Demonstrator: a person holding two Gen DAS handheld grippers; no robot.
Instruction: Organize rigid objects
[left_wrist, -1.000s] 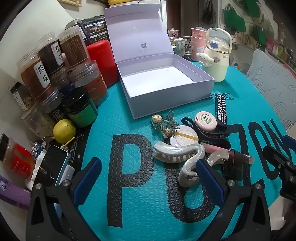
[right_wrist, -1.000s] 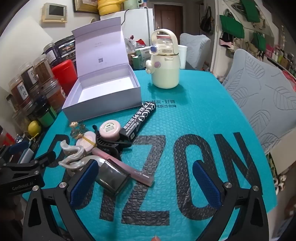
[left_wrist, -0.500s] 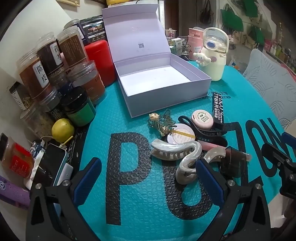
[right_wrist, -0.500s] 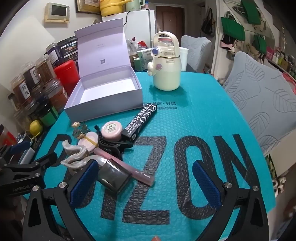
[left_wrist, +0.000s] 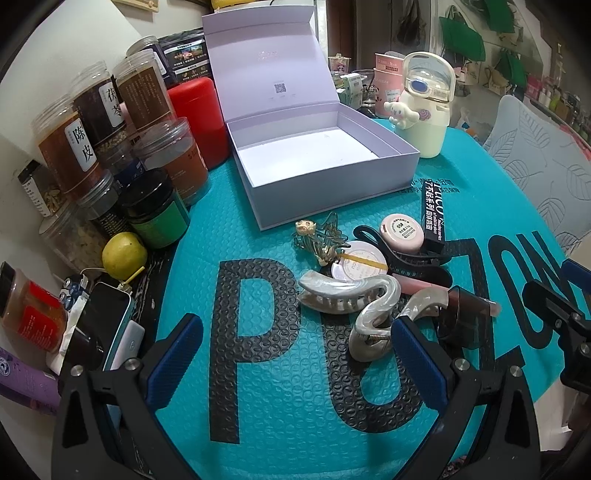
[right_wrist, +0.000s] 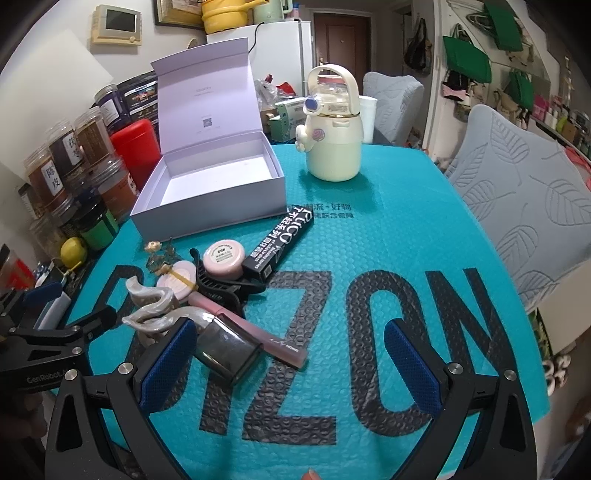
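An open, empty lilac box (left_wrist: 317, 155) (right_wrist: 218, 177) stands on the teal mat. In front of it lies a pile: a pearly white hair claw (left_wrist: 354, 299) (right_wrist: 151, 306), a black hair claw (left_wrist: 402, 254) (right_wrist: 221, 284), a pink round compact (left_wrist: 402, 232) (right_wrist: 224, 258), a white round compact with a yellow band (left_wrist: 360, 263), a green hair clip (left_wrist: 321, 240), a black PUCO tube box (left_wrist: 433, 210) (right_wrist: 282, 240), a pink tube (right_wrist: 255, 332) and a dark smoky cap (right_wrist: 227, 349). My left gripper (left_wrist: 295, 350) is open, low before the white claw. My right gripper (right_wrist: 288, 354) is open beside the cap.
Jars of dried goods (left_wrist: 110, 122), a red canister (left_wrist: 195, 110), a lime (left_wrist: 123, 254) and a phone (left_wrist: 107, 325) crowd the left edge. A cream character bottle (right_wrist: 332, 144) stands behind the pile. Grey padded chairs (right_wrist: 517, 206) stand at the right.
Both grippers have edged slightly forward toward the pile. Nothing on the mat has moved and both stay open.
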